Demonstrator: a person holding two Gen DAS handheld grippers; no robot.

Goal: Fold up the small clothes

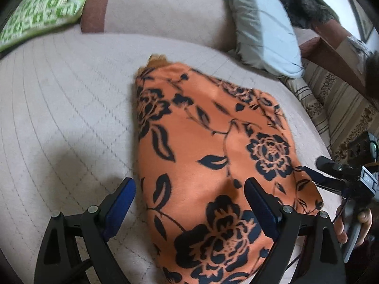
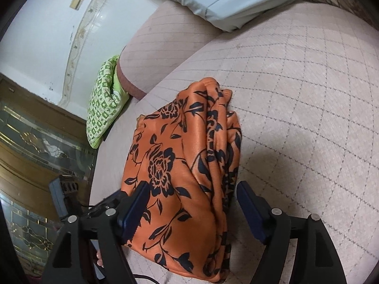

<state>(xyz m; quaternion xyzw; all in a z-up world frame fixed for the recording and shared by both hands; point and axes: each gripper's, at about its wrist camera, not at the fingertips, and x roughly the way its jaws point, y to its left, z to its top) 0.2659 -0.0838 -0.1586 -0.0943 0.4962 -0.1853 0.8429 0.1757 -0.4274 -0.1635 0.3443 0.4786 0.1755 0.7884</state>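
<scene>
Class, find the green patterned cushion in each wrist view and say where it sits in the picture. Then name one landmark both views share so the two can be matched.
Left wrist view: the green patterned cushion fills the top left corner, beside the sofa arm.
Right wrist view: the cushion stands left of centre, propped against the sofa arm.
Shared landmark: the folded orange floral garment lying on the quilted seat.

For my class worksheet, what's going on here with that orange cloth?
A person is folding an orange floral garment on a quilted beige sofa seat, with a hand-held claw in each hand. It already lies in a layered bundle. Both claws, left claw and right claw, are open over its near end, gripping nothing.
</scene>
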